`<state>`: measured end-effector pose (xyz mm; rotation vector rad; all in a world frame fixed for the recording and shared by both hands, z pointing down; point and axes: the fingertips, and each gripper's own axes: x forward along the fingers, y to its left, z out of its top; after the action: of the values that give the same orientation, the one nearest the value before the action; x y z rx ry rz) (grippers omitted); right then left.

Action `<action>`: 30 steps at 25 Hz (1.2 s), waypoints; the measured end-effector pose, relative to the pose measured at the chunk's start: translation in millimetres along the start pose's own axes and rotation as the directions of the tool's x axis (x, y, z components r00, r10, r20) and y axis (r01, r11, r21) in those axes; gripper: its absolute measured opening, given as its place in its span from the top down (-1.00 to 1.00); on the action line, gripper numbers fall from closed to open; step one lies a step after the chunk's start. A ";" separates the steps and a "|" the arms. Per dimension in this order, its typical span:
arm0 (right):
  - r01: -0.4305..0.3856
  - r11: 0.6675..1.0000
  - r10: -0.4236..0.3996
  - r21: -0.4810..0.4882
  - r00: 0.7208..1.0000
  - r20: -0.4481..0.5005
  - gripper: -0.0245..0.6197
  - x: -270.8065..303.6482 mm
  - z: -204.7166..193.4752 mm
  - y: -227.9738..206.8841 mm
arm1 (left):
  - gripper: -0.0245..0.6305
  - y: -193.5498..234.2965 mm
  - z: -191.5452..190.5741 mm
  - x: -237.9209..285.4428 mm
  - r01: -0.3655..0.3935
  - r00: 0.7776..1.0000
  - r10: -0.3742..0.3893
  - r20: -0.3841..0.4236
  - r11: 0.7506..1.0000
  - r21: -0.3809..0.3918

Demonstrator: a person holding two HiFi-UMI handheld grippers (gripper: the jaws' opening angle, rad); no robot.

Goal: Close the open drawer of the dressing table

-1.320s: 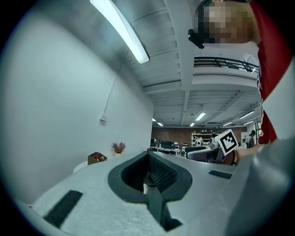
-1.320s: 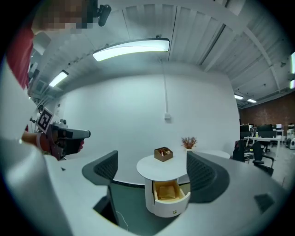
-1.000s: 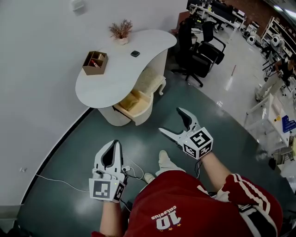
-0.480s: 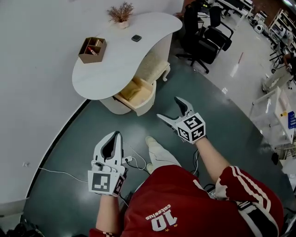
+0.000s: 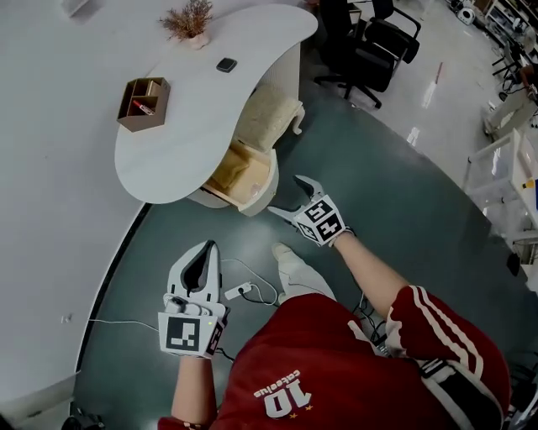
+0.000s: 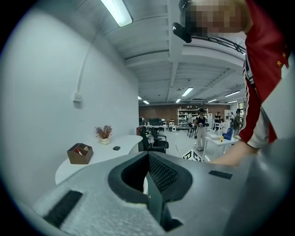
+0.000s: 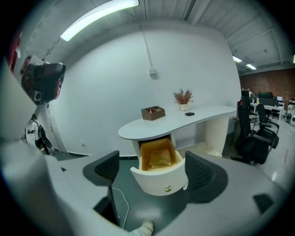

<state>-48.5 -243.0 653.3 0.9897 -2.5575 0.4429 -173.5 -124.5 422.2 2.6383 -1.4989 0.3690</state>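
Left gripper (image 5: 208, 249) is low at my side, jaws together, nothing in them; its own body blocks the lower half of its view. My shoe (image 5: 290, 260) and a floor cable (image 5: 249, 291) lie between the two grippers. Right gripper (image 5: 288, 195) has its jaws wide apart, empty, touching nothing. The drawer (image 5: 245, 180) is just ahead of it, pulled out from under the table (image 5: 210, 117). In the right gripper view its curved front and small knob (image 7: 168, 188) sit framed between the jaws, near but apart. Drawer's rear is hidden under the tabletop. Yellowish folded thing inside, can't tell what. Further back on the table: brown box (image 5: 143, 102), small dark item (image 5: 226, 65), plant (image 5: 190, 18).
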 end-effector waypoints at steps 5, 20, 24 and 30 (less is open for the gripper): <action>-0.010 0.999 0.013 0.034 0.996 -0.085 -0.40 37.3 -40.4 -21.5 | 0.93 11.6 -10.0 39.1 0.016 0.997 -0.018 -0.074 0.999 -0.029; -0.096 0.989 0.052 -0.109 0.935 -0.351 -0.07 127.8 -128.7 -47.1 | 0.93 51.0 -29.2 117.8 -0.005 0.988 -0.007 -0.156 0.997 -0.077; -0.130 0.987 0.074 -0.099 0.895 -0.440 0.03 141.9 -158.4 -47.1 | 0.93 60.5 -32.6 124.1 -0.024 0.987 0.008 -0.162 0.995 -0.093; -0.145 0.984 0.075 -0.100 0.859 -0.506 0.15 153.0 -182.5 -47.4 | 0.93 73.0 -37.2 118.1 -0.057 0.983 0.037 -0.181 0.992 -0.109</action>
<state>-81.4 -289.9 889.3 0.5822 -2.1389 0.4775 -184.1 -253.6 484.4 2.4152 -1.4811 0.4943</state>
